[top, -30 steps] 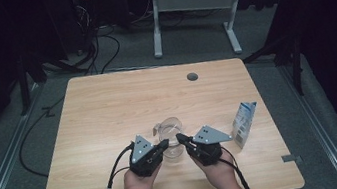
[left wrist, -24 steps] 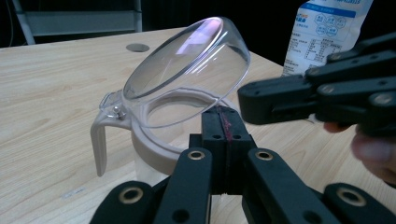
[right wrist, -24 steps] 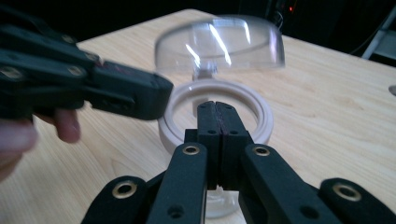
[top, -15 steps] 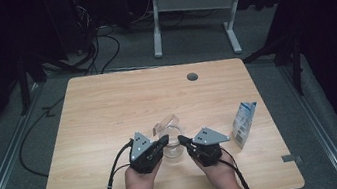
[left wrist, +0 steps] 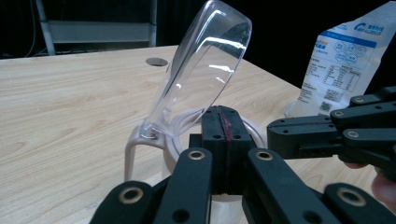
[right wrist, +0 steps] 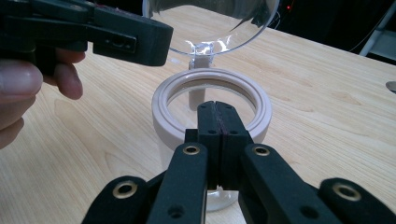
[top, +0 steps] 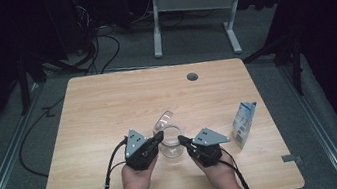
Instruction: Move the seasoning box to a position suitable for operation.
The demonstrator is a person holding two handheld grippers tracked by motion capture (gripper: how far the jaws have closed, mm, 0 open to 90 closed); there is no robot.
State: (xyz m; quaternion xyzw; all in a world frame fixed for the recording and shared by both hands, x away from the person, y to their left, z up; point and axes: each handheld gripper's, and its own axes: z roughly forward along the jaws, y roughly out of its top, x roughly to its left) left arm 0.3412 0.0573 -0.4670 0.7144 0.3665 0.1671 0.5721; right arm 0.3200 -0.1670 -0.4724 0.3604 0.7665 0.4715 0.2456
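Nothing has moved: both jaws closed, empty, left gripper (top: 159, 137) and right gripper (top: 182, 139) flanking jar (top: 171, 147) near table (top: 108, 108) front edge

I see a dim room with grey carpet (top: 25, 161) around my wooden counter (top: 108, 108). Behind it stands a white-legged desk (top: 193, 5), with black cables (top: 99, 49) trailing over the floor beside it.

In the left gripper view the closed left gripper (left wrist: 223, 135) hides the near rim of the jar (left wrist: 175, 140), and the pouch (left wrist: 345, 65) at two o'clock is cut off, its print too small to read. In the right gripper view the lid (right wrist: 210, 23) at twelve o'clock is cut off at the top.
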